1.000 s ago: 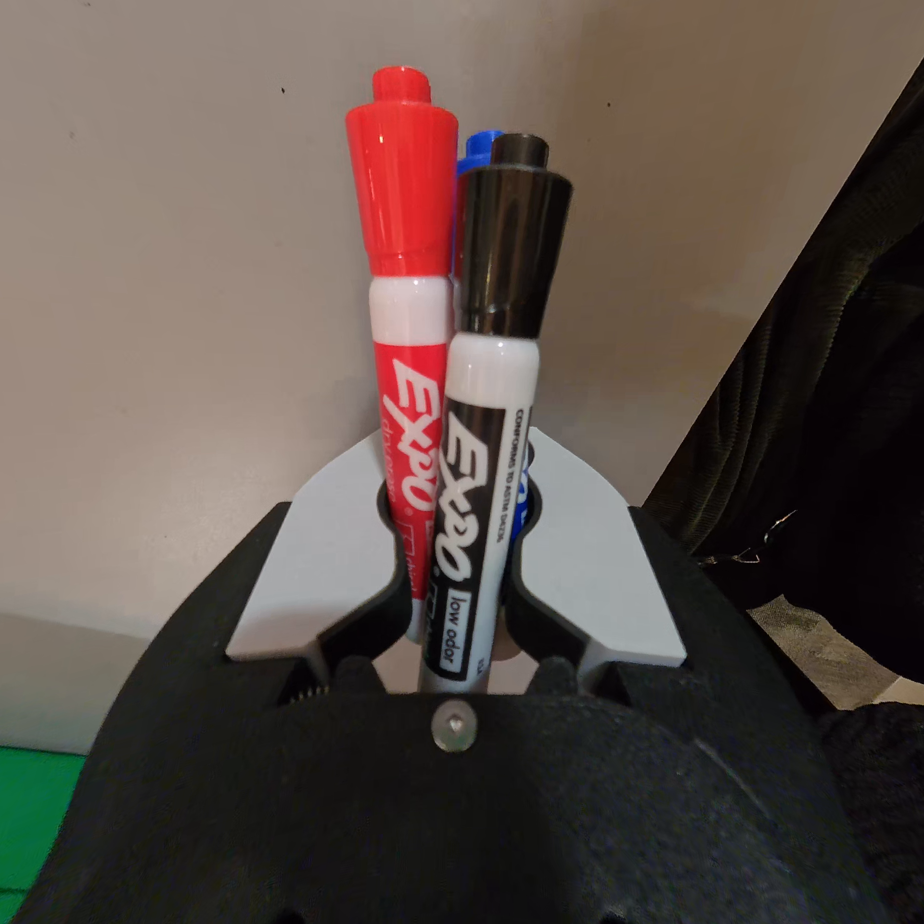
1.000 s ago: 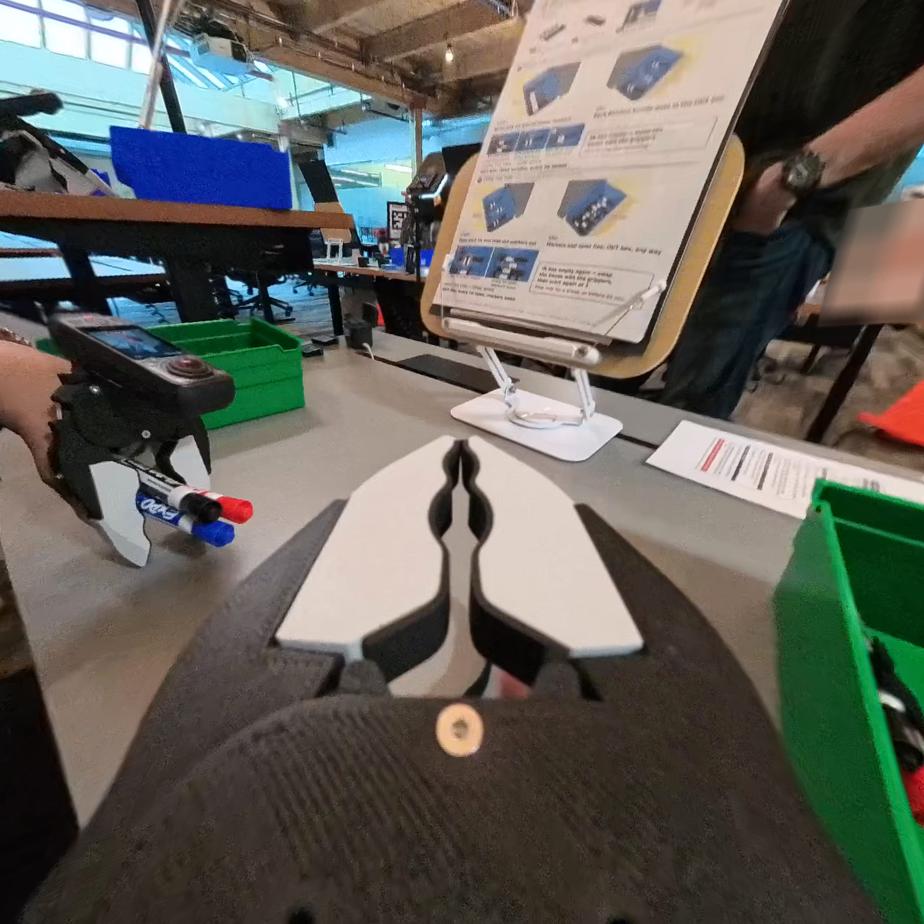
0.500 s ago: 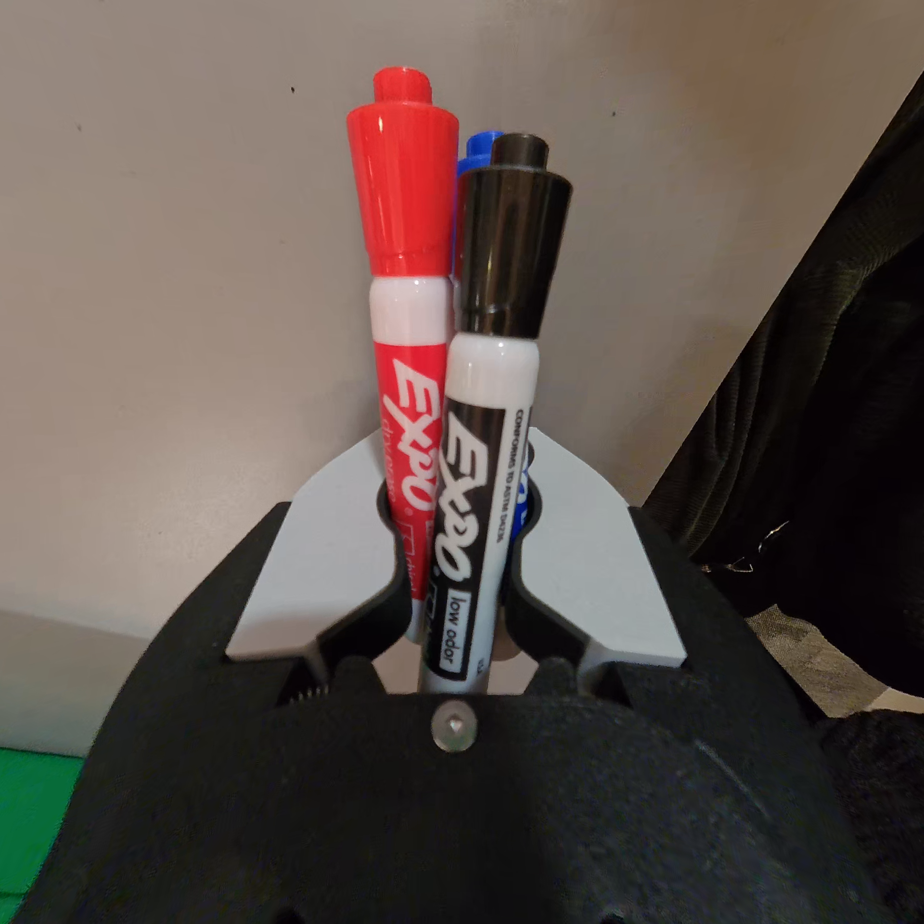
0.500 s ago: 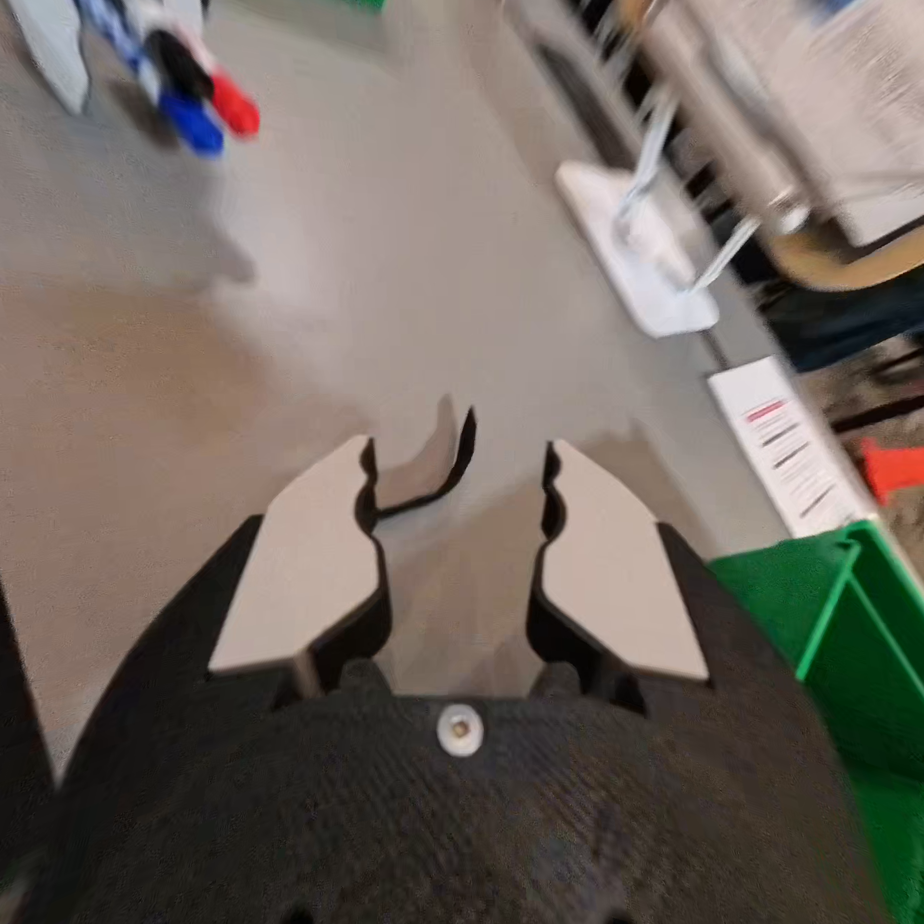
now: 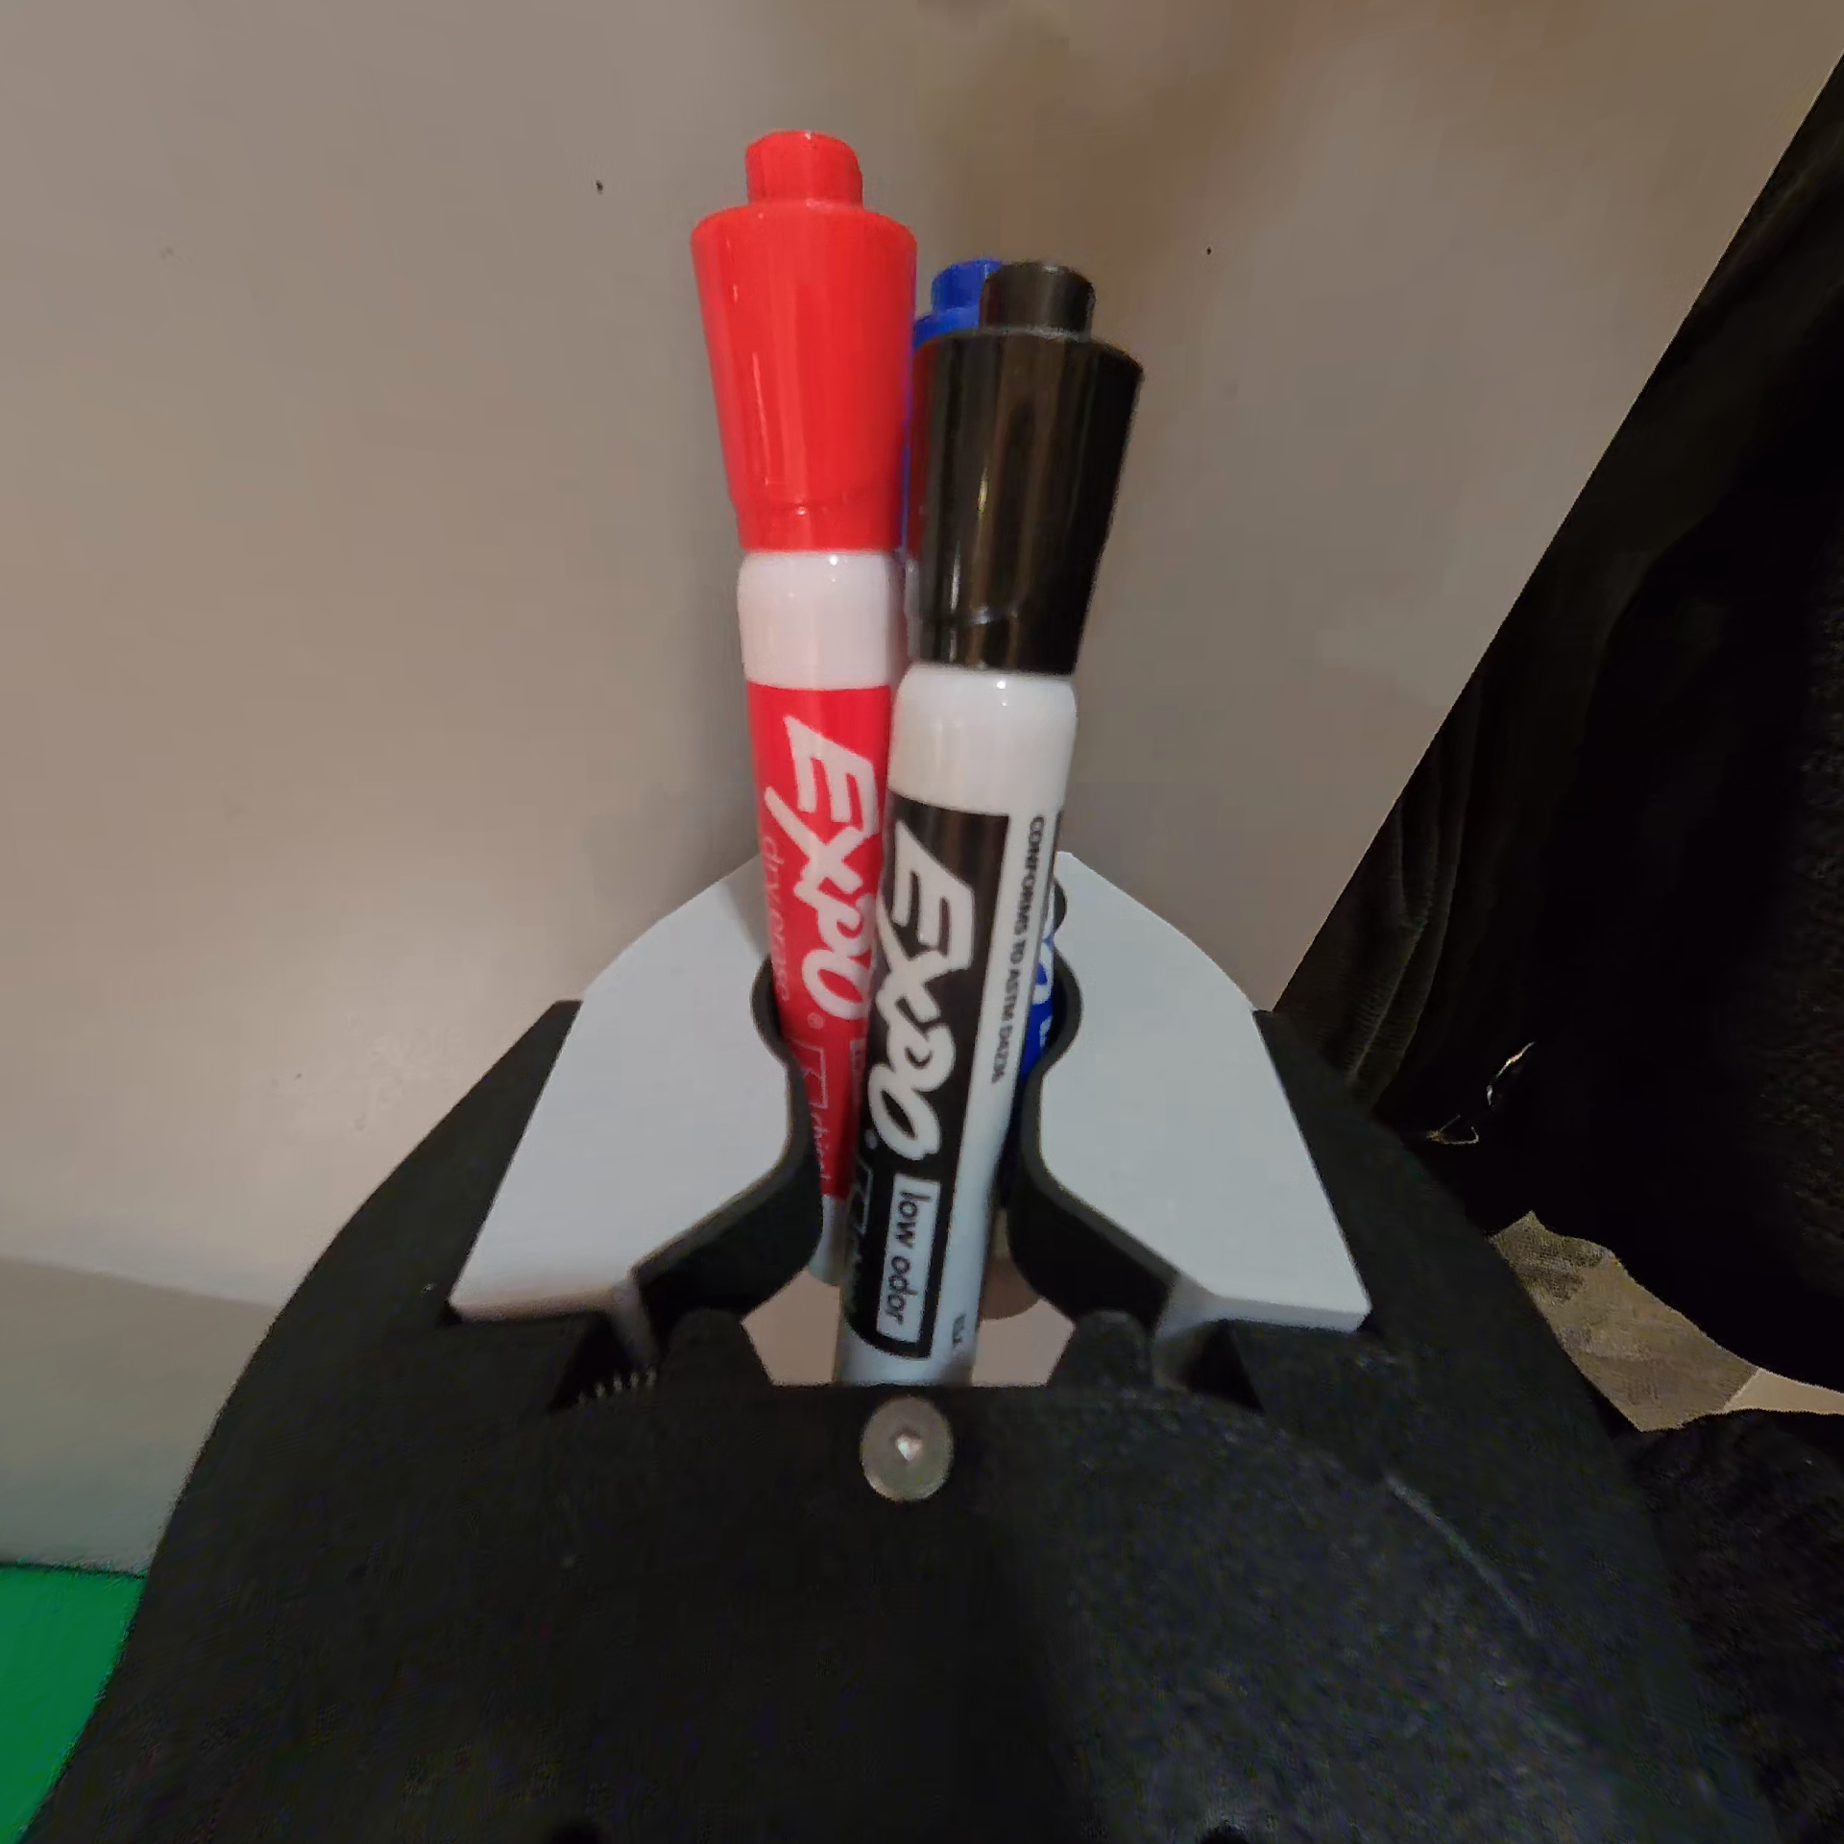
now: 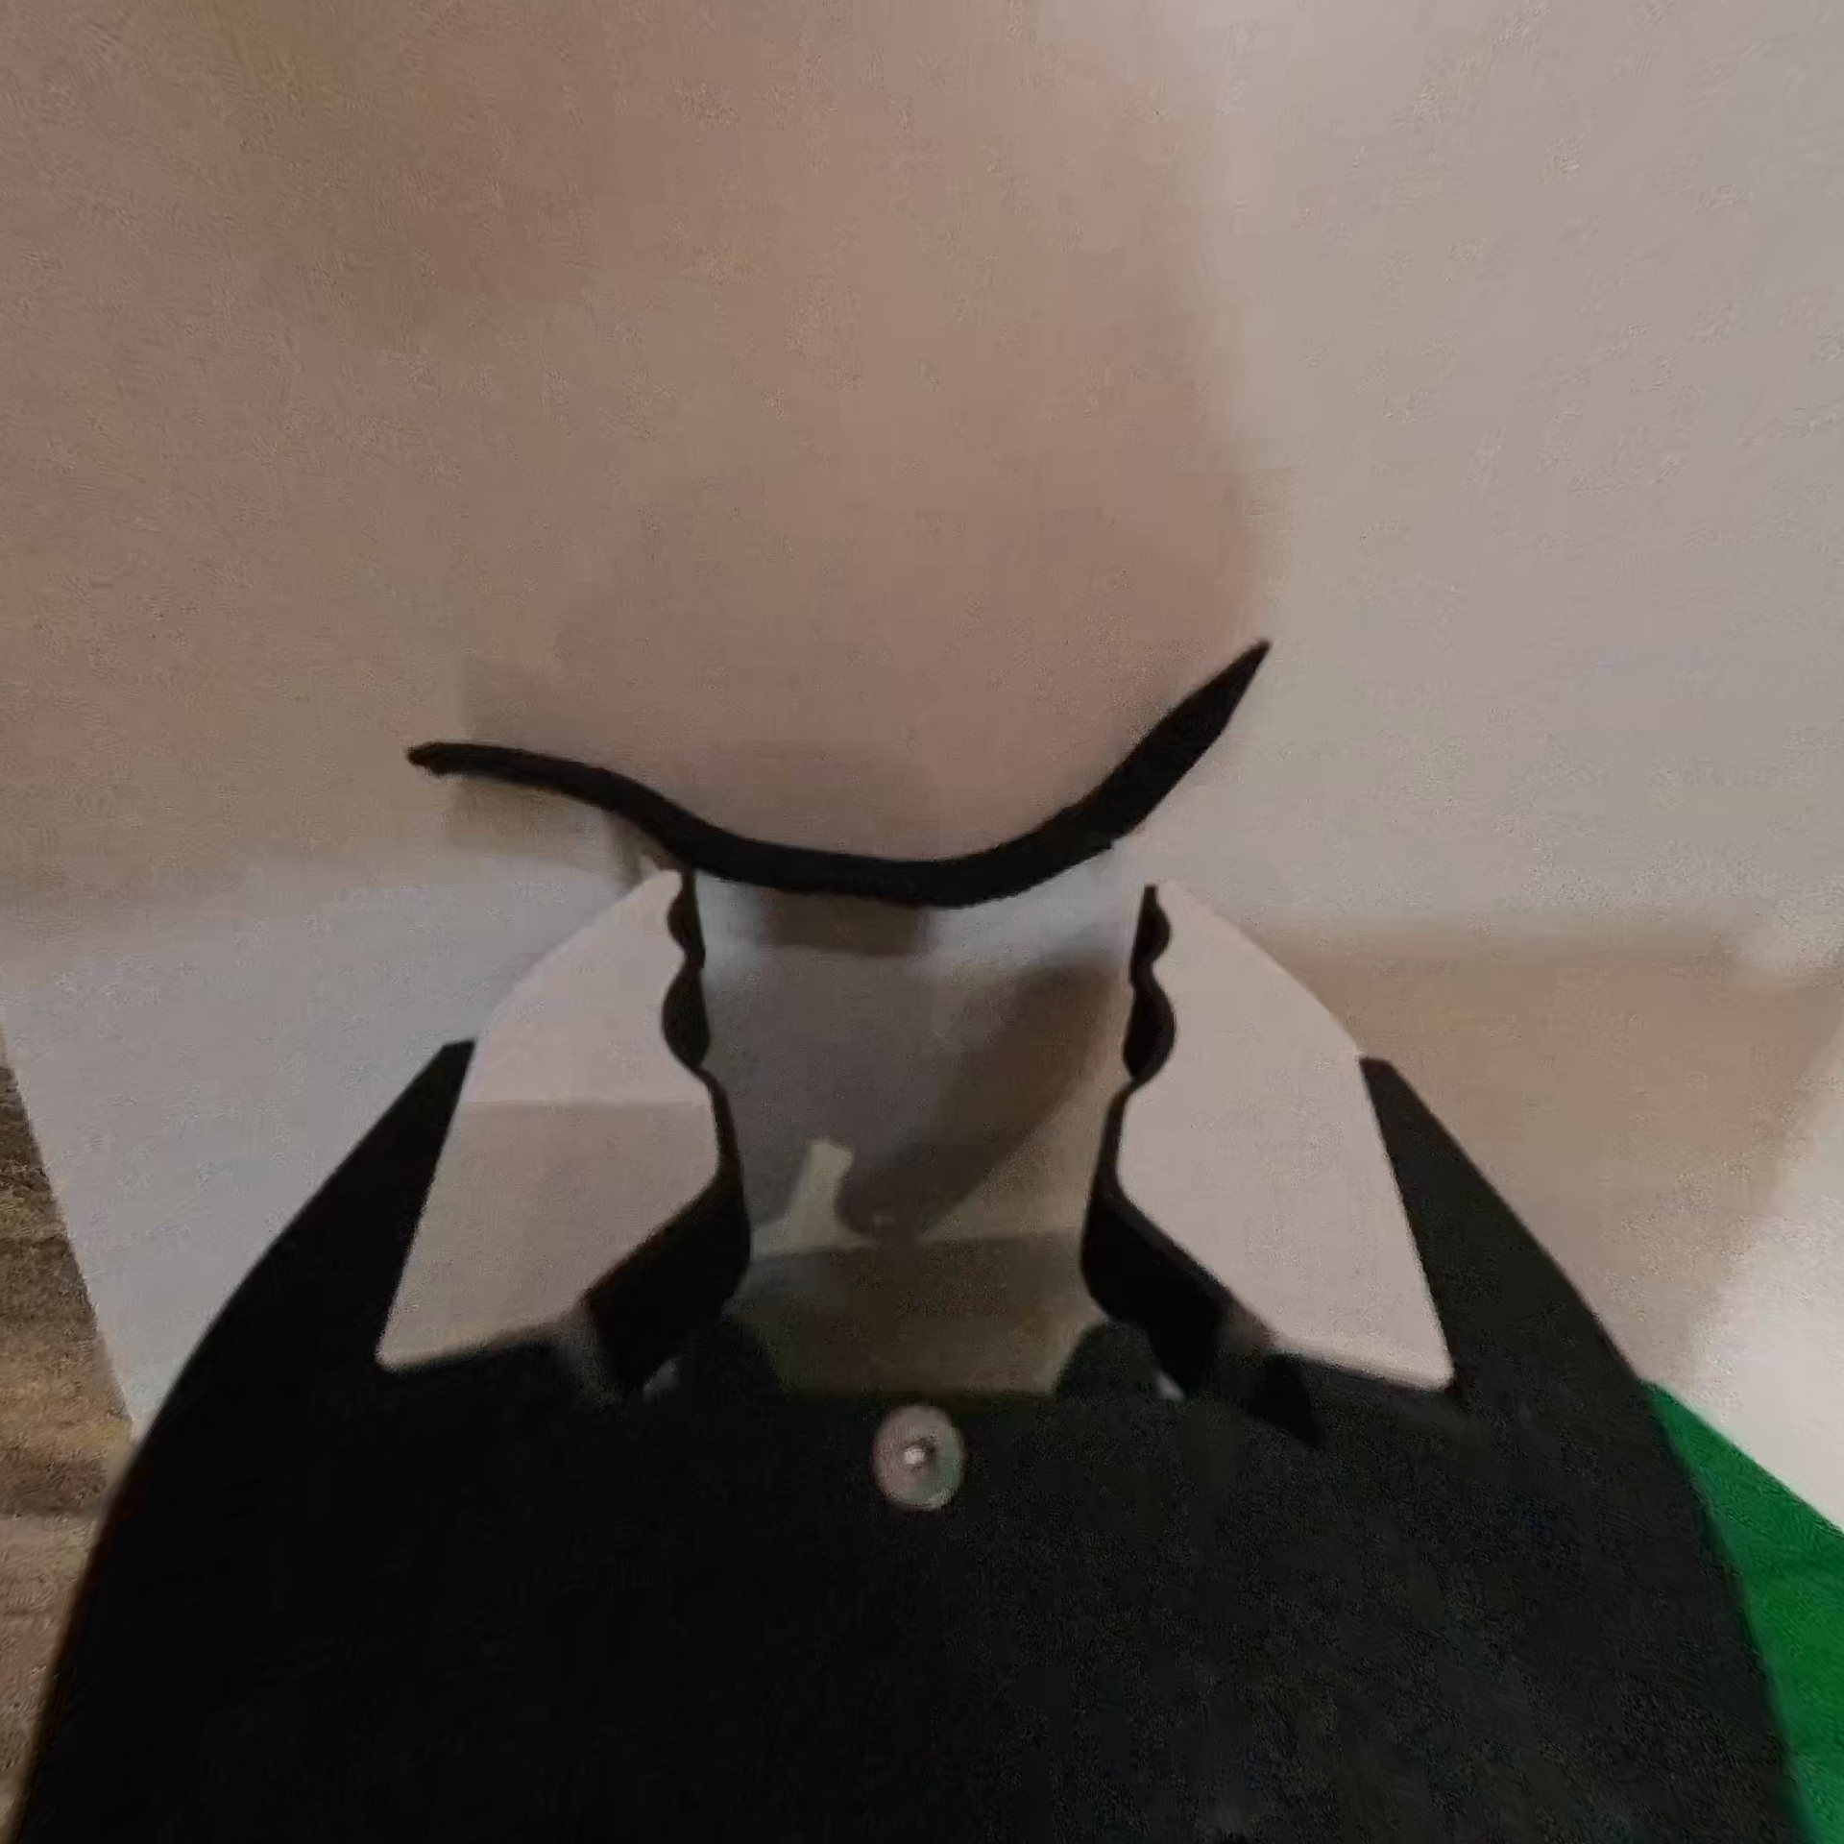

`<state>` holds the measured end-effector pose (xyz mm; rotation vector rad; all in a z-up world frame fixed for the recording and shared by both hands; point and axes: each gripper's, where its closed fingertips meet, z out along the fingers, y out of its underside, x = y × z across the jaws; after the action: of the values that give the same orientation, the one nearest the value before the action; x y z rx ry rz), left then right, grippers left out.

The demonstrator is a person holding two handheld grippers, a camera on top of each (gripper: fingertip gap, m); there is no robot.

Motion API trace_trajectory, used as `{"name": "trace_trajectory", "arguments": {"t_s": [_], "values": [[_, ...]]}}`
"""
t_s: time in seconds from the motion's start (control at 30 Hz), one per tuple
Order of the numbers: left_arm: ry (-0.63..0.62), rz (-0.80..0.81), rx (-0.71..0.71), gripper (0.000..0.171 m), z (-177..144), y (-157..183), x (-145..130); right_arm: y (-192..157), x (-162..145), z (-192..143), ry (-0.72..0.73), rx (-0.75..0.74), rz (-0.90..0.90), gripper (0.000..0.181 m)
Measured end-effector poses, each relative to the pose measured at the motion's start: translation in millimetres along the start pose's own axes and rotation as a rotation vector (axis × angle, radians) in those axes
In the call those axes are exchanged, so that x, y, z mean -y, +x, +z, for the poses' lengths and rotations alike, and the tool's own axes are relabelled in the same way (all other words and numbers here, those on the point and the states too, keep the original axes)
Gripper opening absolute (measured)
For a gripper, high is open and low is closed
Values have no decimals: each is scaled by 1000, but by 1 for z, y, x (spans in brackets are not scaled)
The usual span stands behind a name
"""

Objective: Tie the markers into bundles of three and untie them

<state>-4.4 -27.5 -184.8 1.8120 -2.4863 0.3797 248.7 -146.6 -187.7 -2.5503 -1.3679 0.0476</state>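
Clamped around three capped markers, the left claw (image 5: 903,1008) gripped them by the lower part of their barrels, so that the caps stuck out forward past its pale fingers (image 5: 639,1128). A red marker (image 5: 813,619) sat on the left of the bunch and reached farthest out. A black marker (image 5: 983,798) lay in front and slightly to the right, pressed against the red one. A blue marker (image 5: 953,304) was mostly hidden behind the other two; only its cap tip and a sliver of its barrel near the right finger could be seen. No tie around the three was visible from this angle. Behind them stretched a plain grey-beige table (image 5: 299,599), with dark cloth (image 5: 1616,798) filling the right edge and a scrap of green (image 5: 55,1636) at the lower left corner.

Seen from its own camera, the right claw (image 6: 913,893) stood wide apart and held nothing. It pointed down at the same table (image 6: 898,349). A thin black strap (image 6: 868,868) lay on the surface just beyond the fingertips (image 6: 654,903), curved like a shallow smile, with its left end flat and its right end lifted. Its low middle stretch spanned the gap between the two tips, and whether it touched the left tip could not be told. This view was slightly blurred. A green bin (image 6: 1766,1537) edged into the lower right corner.
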Motion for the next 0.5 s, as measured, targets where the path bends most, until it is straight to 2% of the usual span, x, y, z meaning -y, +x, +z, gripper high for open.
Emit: {"name": "trace_trajectory", "arguments": {"t_s": [0.1, 0.23, 0.43, 0.5], "values": [[29, -4, -11, 45, 0, 0, 0, -8, 16, 4, 47, 36, 8, 85], [51, -12, -12, 45, 0, 0, 1, -15, 24, 7, 24, 38, 2, 91], [58, -12, 11, 45, 0, 0, 1, -32, 47, 9, 111, 47, -23, 85], [59, -12, 15, 45, 0, -1, 1, -32, 53, 8, 134, 17, -35, 76]]}}
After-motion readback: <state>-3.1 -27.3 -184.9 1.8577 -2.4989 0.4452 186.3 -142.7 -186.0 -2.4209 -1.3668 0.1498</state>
